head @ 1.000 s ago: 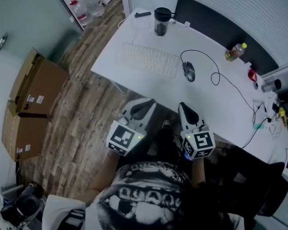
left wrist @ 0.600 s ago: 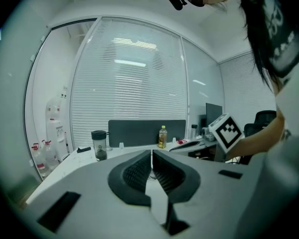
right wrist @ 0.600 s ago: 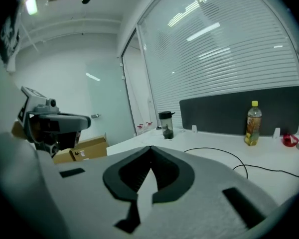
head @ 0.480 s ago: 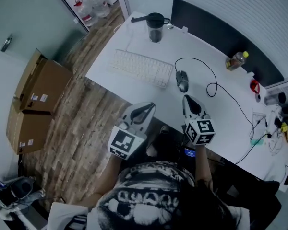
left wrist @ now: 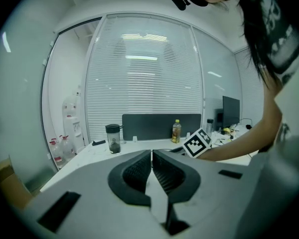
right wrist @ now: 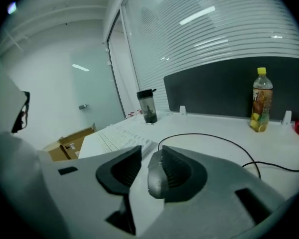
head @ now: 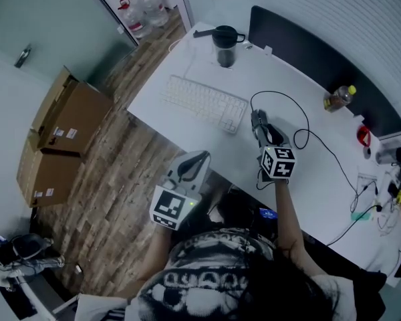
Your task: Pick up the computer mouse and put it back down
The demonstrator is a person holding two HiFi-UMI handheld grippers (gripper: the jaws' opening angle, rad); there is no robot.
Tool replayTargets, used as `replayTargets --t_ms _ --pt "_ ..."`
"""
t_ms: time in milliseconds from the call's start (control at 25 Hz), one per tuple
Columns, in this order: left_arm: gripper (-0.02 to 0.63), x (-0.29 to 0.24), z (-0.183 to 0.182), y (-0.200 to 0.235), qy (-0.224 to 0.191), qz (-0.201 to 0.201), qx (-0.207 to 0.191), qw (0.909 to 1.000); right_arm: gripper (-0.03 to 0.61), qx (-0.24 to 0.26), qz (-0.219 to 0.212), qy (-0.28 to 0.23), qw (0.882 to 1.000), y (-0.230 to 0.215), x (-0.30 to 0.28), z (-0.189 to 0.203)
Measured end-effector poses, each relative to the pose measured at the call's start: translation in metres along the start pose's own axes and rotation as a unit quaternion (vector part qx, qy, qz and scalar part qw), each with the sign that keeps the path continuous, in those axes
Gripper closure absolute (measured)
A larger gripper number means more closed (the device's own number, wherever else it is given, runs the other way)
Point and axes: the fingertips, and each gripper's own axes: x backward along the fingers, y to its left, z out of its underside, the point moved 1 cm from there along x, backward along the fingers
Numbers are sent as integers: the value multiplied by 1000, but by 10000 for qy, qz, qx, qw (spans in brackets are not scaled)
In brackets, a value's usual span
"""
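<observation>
Jaws of the right gripper (right wrist: 150, 157) are opening around the computer mouse (right wrist: 156, 182), maybe touching one side; left gripper (left wrist: 152, 157) jaws are together.

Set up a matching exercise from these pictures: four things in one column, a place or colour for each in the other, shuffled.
1 computer mouse
2 tumbler
3 bottle
4 cardboard boxes

A on the wooden floor
B yellow cap, by the dark partition
C at the right end of the keyboard
D dark, standing beyond the keyboard

Pairs: 1-C, 2-D, 3-B, 4-A
</observation>
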Motion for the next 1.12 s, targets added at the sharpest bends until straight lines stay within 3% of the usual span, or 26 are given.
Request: replayTargets --t_ms 240,400,800,1000,1120 --pt "604 -1 10 3 142 -231 104 9996 309 -152 124 430 9989 -13 -40 21" --pt "604 3 19 5 265 -431 195 9985 247 -101 259 554 9981 -17 -56 30" --pt "604 23 43 23 564 -677 440 9951 236 -260 559 1143 9915 -22 -84 49" --pt "604 18 45 38 578 -362 381 9969 270 60 1085 1373 9845 -25 -88 54" --pt "604 10 39 47 522 -117 264 9982 272 265 1187 1318 9838 -23 -88 54"
